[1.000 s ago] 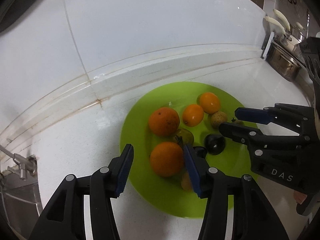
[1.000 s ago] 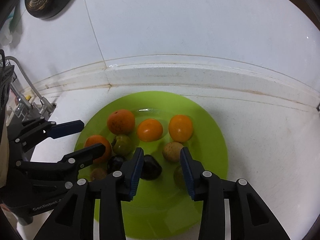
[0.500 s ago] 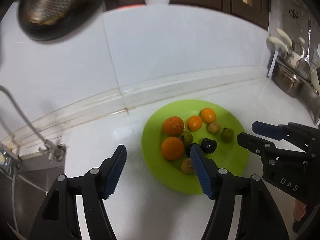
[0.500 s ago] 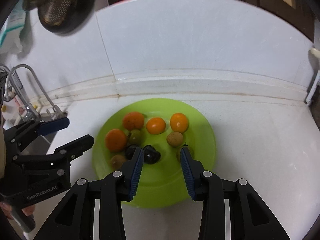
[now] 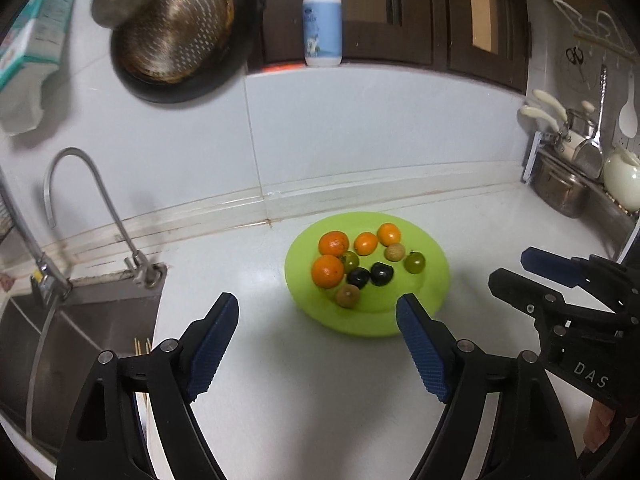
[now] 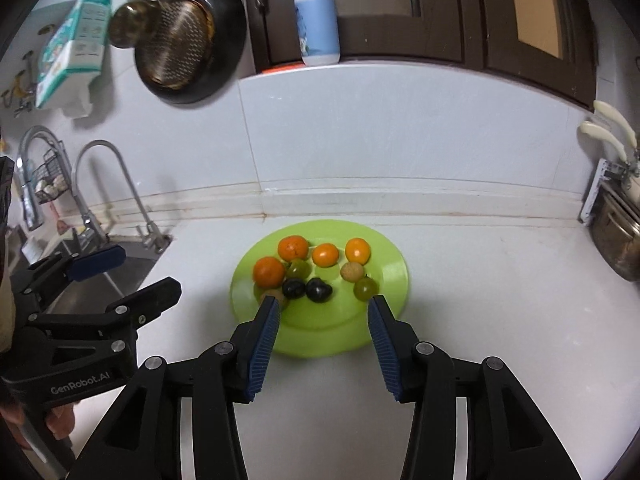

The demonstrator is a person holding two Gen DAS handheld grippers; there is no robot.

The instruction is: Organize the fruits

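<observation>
A lime green plate [image 5: 420, 296] [image 6: 384, 316] sits on the white counter near the back wall. It carries several fruits: oranges [image 5: 327, 271] [image 6: 269, 271], small tangerines [image 5: 365, 243] [image 6: 325, 255], dark plums [image 5: 381, 273] [image 6: 318, 289], green fruits [image 5: 414, 262] [image 6: 365, 288] and brownish ones [image 5: 347, 295] [image 6: 352, 271]. My left gripper [image 5: 318, 320] hovers in front of the plate, its jaws opening with nothing between them. My right gripper [image 6: 322, 316] hangs over the plate's near rim, its jaws also opening and empty. Each gripper shows at the edge of the other's view.
A steel sink [image 5: 60, 332] with a curved tap [image 5: 92, 200] lies left of the plate. Pots and utensils [image 5: 568, 184] crowd the right end of the counter. A pan [image 6: 180, 40] hangs on the wall and a soap bottle [image 6: 318, 20] stands on the ledge above.
Both grippers have pulled back and up from the fruit, so the plate looks smaller and farther. Both pairs of jaws have widened, the left much more than the right.
</observation>
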